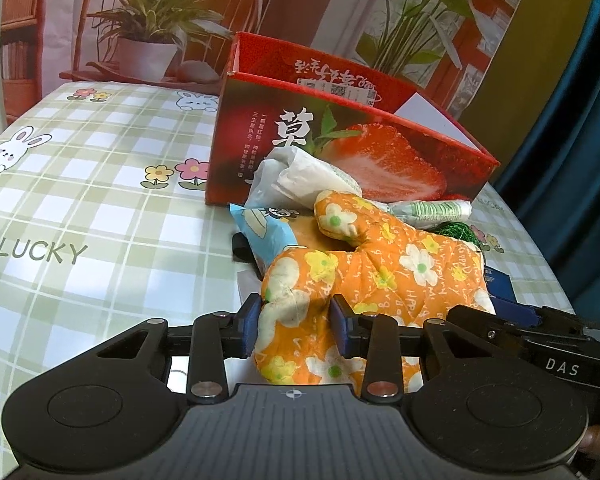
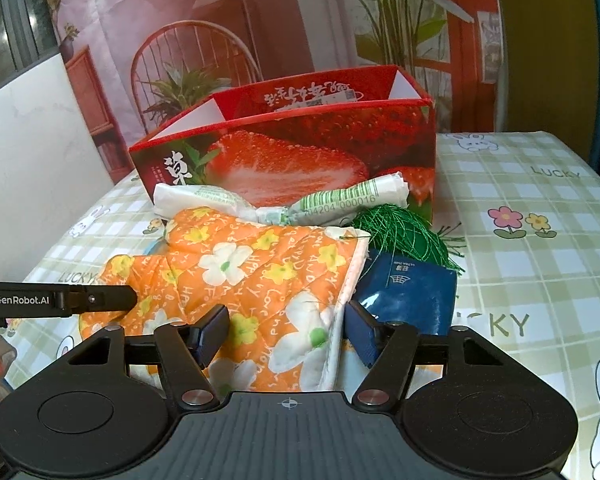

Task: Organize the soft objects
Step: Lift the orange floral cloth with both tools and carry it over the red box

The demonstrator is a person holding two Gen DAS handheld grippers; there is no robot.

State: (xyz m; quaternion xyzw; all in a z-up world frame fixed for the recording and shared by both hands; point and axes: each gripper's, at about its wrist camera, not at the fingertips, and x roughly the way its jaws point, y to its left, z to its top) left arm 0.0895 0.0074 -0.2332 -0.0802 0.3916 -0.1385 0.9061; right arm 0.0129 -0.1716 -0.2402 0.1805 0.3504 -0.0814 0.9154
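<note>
Left wrist view: nearest the camera, the left gripper has its jaws closed on one padded lobe of the orange flowered oven mitt — both blue pads press into the fabric. The mitt lies on the worktop, its long axis running from the jaws away to the right, and a second lobe curls up at its far end. Just behind it lie a light blue packet, a crumpled white bag and a white and green wrapped roll. A tuft of green string peeps out past the mitt on the right, near a dark blue pouch. Behind the heap a red strawberry box stands open, touching the white bag; inside only a white card and a label show. The other gripper's black body enters low on the right.

Right wrist view: nearest is the right gripper, its jaws closed across the mitt's cuff end — the left pad sinks into the fabric, the right pad sits against the white hem. From here the mitt stretches away to the left. The blue pouch lies just right of it, the green string beyond that, the wrapped roll against the box. The left gripper's arm reaches the mitt from the left.
</note>
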